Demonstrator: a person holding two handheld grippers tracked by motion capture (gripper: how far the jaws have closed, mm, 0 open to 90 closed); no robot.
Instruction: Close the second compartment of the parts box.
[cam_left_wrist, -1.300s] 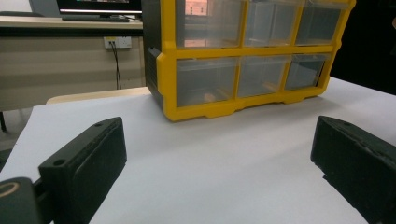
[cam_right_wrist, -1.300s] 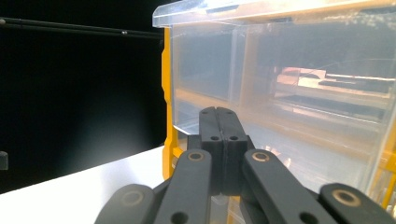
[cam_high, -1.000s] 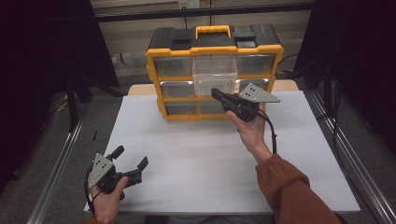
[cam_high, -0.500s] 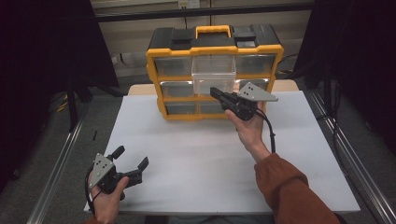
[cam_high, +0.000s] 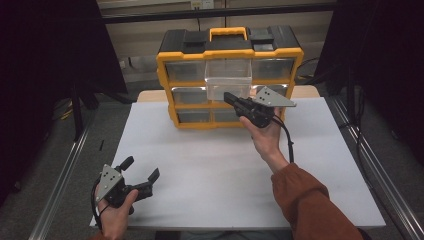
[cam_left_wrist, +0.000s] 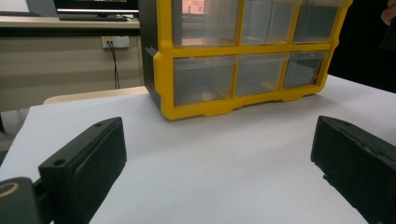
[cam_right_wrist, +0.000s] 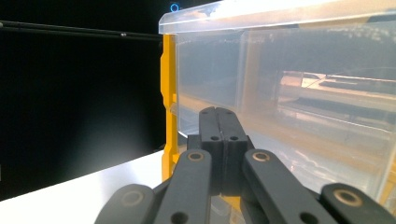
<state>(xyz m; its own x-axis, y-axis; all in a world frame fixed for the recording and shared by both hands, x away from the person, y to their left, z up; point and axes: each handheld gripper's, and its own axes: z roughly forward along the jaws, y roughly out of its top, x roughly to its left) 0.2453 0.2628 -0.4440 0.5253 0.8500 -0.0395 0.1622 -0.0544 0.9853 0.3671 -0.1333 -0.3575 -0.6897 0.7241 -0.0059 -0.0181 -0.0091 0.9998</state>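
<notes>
A yellow and black drawer organizer (cam_high: 230, 52) stands at the back of the white table (cam_high: 210, 155). Its top middle clear drawer (cam_high: 228, 80) is pulled out toward me. My right gripper (cam_high: 228, 97) is shut, its tips just below and in front of that drawer. In the right gripper view the closed jaws (cam_right_wrist: 218, 116) rest against the clear drawer (cam_right_wrist: 289, 93) with nothing between them. My left gripper (cam_high: 142, 167) is open near the table's front left corner. In the left gripper view its jaws (cam_left_wrist: 219, 172) stand wide apart, facing the organizer (cam_left_wrist: 243, 60).
Metal rails (cam_high: 65, 170) run along both sides of the table. The other clear drawers (cam_high: 187, 95) sit flush in the frame. A black carrying handle and latches top the organizer. Bare white surface lies between the two grippers.
</notes>
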